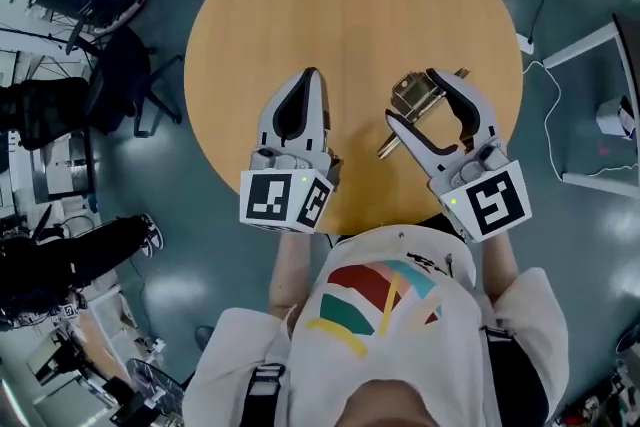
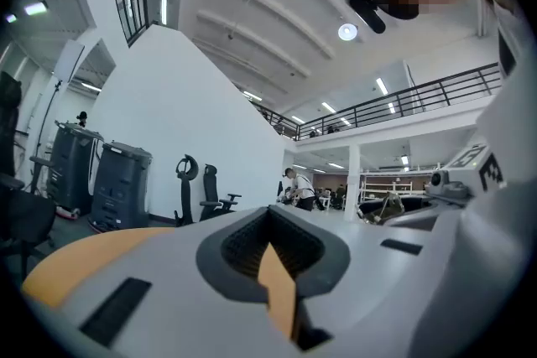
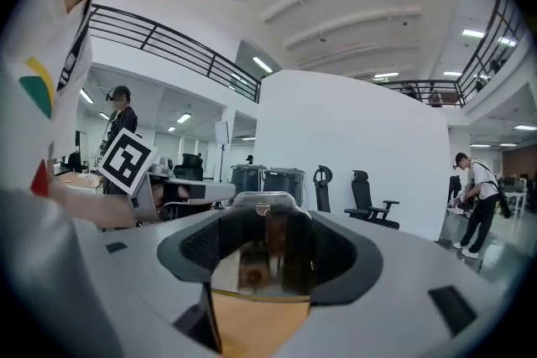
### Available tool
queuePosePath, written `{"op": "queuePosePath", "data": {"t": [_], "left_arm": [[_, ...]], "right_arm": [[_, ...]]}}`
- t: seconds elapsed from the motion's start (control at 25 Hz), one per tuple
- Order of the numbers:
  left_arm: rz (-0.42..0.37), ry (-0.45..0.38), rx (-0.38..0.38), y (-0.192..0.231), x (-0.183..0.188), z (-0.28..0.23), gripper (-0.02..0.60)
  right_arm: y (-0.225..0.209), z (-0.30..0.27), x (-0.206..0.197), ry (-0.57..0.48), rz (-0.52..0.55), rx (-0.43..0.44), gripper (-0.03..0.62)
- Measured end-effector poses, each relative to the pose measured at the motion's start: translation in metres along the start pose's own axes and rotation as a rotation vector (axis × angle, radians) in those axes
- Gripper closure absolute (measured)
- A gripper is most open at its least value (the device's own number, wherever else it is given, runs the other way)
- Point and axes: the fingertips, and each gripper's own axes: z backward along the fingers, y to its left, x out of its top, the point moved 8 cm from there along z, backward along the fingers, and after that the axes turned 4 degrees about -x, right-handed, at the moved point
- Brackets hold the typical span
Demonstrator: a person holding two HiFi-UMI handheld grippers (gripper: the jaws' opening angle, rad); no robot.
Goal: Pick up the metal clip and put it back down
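Clamping the metal clip (image 3: 262, 254), the right hand-held gripper (image 1: 413, 98) stands partly open.

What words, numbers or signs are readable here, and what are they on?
No readable words or numbers anywhere.
Left cube on the left gripper: black-and-white square markers, not letters.
Right cube on the right gripper: the same.
Shirt: small dark print, too small to read.
Metal clip: no print visible.

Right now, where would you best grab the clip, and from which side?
Grip the clip by its wide folded body, jaws across the two flat faces, coming from the near side as the right gripper does. Its thin handle juts sideways and looks too slim to hold steadily.
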Motion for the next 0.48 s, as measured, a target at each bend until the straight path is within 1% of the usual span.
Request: {"op": "queuePosePath", "data": {"t": [0.08, 0.16, 0.28, 0.48], "left_arm": [[-0.013, 0.015, -0.023, -0.015, -0.006, -0.007, 0.538], [-0.019, 0.023, -0.027, -0.024, -0.008, -0.012, 0.538], [0.008, 0.003, -0.015, -0.025, -0.007, -0.014, 0.538], [0.001, 0.005, 0.019, -0.021, -0.013, -0.017, 0.538]], "right_arm": [[-0.01, 0.013, -0.006, -0.004, -0.011, -0.018, 0.315], [-0.017, 0.022, -0.009, -0.005, -0.023, -0.021, 0.315], [-0.02, 0.025, -0.012, -0.002, -0.03, -0.008, 0.315], [-0.023, 0.021, -0.028, 0.024, -0.012, 0.018, 0.315]]}}
